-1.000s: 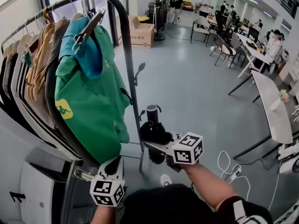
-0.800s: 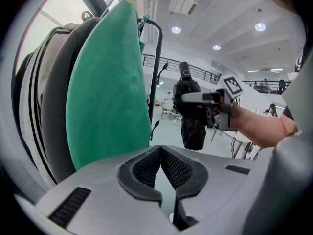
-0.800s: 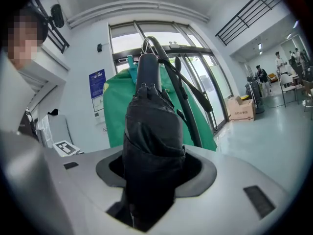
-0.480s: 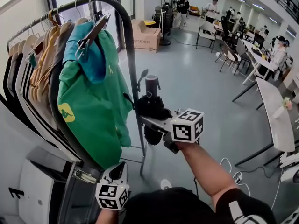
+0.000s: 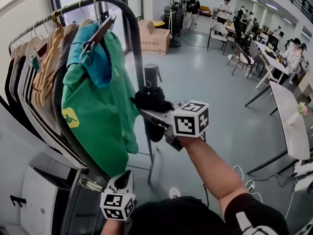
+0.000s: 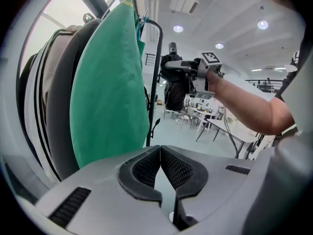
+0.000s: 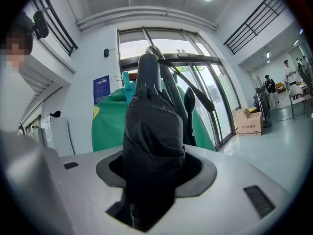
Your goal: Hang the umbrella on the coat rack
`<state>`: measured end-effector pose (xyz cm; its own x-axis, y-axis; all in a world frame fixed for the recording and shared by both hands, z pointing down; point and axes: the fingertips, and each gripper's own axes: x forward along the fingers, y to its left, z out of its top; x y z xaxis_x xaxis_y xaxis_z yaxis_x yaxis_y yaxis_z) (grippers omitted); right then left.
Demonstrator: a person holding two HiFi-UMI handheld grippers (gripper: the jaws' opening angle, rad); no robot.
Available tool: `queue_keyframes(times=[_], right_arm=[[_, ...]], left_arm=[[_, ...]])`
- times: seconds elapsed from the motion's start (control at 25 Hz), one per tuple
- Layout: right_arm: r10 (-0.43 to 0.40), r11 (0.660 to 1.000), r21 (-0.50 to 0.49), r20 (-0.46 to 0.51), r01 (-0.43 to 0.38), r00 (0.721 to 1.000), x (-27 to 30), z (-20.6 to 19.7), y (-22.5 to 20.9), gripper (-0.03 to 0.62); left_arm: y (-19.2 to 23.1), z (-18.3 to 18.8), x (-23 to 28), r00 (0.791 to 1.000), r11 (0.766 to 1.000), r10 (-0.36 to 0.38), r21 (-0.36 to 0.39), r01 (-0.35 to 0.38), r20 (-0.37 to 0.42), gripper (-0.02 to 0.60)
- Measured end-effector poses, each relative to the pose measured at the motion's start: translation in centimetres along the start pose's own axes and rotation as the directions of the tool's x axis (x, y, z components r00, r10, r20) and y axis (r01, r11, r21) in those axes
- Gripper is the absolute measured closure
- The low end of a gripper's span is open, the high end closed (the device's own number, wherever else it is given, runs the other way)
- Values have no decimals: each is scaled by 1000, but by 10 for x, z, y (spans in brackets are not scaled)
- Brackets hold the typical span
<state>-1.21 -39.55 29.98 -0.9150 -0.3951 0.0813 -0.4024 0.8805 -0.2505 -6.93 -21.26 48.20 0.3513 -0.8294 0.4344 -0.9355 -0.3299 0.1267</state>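
Black umbrella [image 7: 150,131] fills right tongs [image 7: 155,173] (left tongs [image 6: 160,166] touching).

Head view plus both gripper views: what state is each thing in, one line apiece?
umbrella: folded, upright, clamped in the right gripper, not yet hung.
right gripper: shut on the umbrella.
left gripper: shut, empty.
coat rack: standing, rail crowded with hung clothes.
green shirt: hanging from a hanger on the rail.
side hook: bare.
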Motion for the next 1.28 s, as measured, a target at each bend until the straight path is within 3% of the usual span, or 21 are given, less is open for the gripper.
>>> queue_keyframes(times=[0.52, 1.0, 1.28], right_arm=[[8, 999, -52, -76, -12, 997, 20, -8, 9, 375], [-95, 994, -54, 89, 100, 992, -16, 43, -9, 375], [-68, 997, -34, 48, 70, 997, -7, 42, -14, 375]], left_arm=[[3, -1, -2, 1000, 1000, -7, -5, 7, -1, 566], [7, -3, -3, 1000, 1000, -7, -14, 7, 0, 566], [5, -1, -4, 1000, 1000, -9, -13, 9, 5, 566]])
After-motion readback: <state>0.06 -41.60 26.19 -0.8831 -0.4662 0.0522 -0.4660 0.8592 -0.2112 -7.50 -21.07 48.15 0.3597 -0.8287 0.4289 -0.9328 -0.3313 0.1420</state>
